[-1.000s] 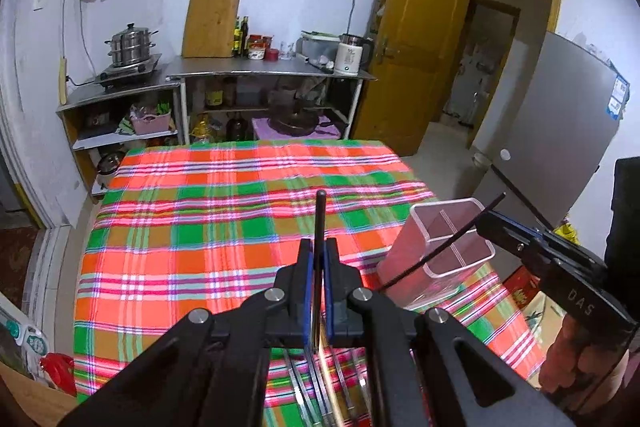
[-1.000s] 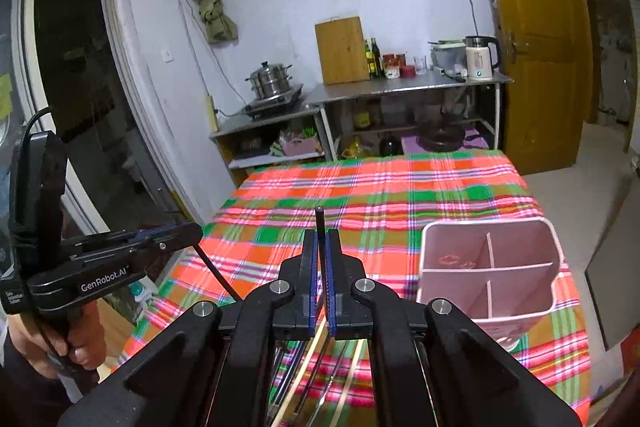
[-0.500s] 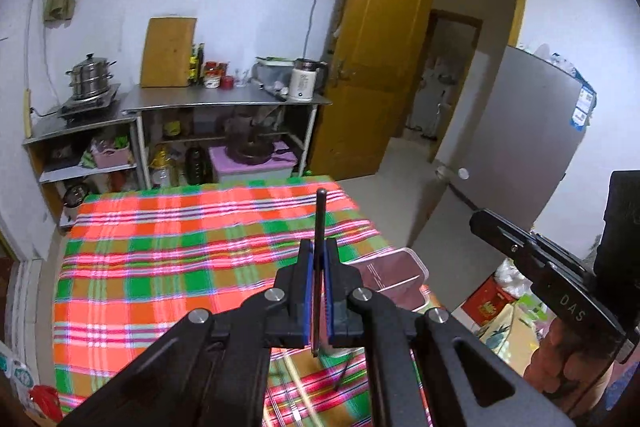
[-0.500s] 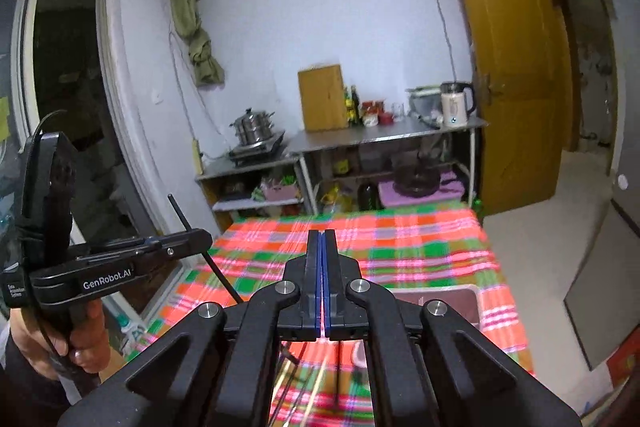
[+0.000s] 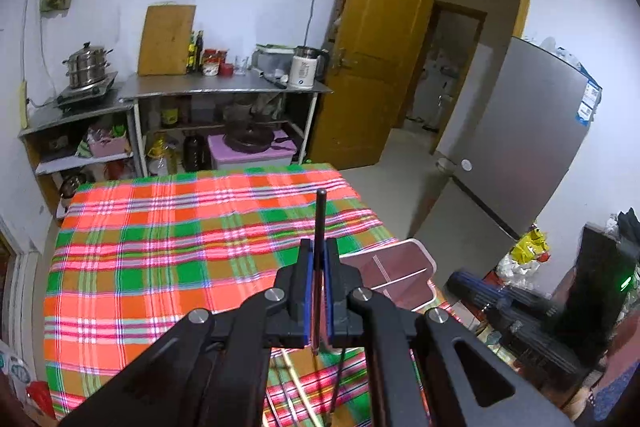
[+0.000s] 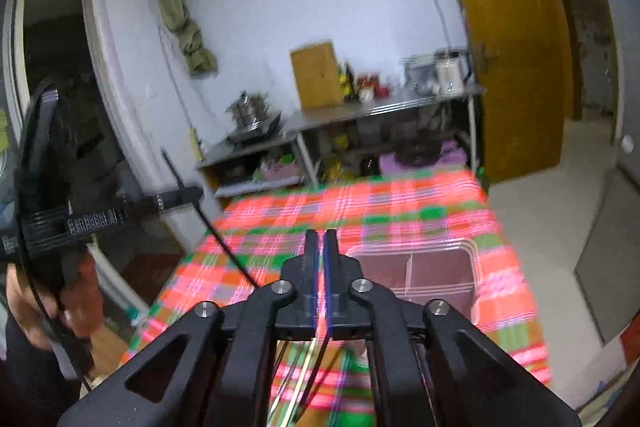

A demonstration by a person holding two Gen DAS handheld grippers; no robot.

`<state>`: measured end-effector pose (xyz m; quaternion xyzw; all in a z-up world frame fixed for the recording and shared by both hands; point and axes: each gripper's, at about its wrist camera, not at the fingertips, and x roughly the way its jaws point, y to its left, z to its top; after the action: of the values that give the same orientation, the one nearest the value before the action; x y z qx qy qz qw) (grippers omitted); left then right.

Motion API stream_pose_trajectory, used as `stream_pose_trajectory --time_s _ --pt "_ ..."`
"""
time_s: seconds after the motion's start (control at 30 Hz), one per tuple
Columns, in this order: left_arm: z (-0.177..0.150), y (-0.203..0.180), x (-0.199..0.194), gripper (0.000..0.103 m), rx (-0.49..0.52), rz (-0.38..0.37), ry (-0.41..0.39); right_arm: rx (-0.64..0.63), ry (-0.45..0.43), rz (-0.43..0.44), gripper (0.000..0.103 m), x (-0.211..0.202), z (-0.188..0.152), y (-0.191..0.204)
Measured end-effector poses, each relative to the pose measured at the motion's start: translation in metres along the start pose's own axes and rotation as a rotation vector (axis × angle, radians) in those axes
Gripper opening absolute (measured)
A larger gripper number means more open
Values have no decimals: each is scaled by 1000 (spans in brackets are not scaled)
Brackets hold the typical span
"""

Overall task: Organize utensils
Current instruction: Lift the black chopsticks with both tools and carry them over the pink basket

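My left gripper (image 5: 319, 247) is shut on a black chopstick (image 5: 320, 219) that stands up between its pads, above the plaid table. In the right wrist view the left gripper (image 6: 184, 193) shows at the left with that chopstick (image 6: 208, 223) slanting through it. The pink divided utensil holder (image 5: 394, 271) stands at the table's right edge, also shown in the right wrist view (image 6: 420, 267). My right gripper (image 6: 320, 239) is nearly shut with a thin gap and nothing between its pads. Several loose chopsticks (image 6: 308, 371) lie on the cloth below it.
The table carries a red-green plaid cloth (image 5: 180, 247). A steel shelf unit (image 5: 224, 91) with pots, bottles and a kettle stands behind it. A yellow door (image 5: 372, 47) and a grey fridge (image 5: 520, 147) are to the right.
The black chopstick that my right gripper held a second ago is gone from it. Both views tilted up and then back down toward the table. The left gripper still holds its chopstick.
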<state>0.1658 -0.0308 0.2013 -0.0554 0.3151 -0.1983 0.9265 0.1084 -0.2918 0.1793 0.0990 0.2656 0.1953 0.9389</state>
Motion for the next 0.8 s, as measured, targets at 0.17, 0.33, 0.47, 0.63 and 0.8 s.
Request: stream_pose_trajectory --time_s 0.17,0.33,0.47,0.63,0.8 --pt "-16 10 4 5 -7 7 25 38 123 18 13 44 -41 -9" --pt "-24 18 9 5 -21 -8 38 71 166 -7 14 68 -48 -23" --pt "-27 23 13 5 -28 -21 43 122 162 -12 17 80 -41 -36" --pt "-28 26 20 5 -33 -32 50 183 149 7 18 92 -28 -48" --pt "-28 32 24 5 -41 -35 57 230 166 40 18 106 -22 -53"
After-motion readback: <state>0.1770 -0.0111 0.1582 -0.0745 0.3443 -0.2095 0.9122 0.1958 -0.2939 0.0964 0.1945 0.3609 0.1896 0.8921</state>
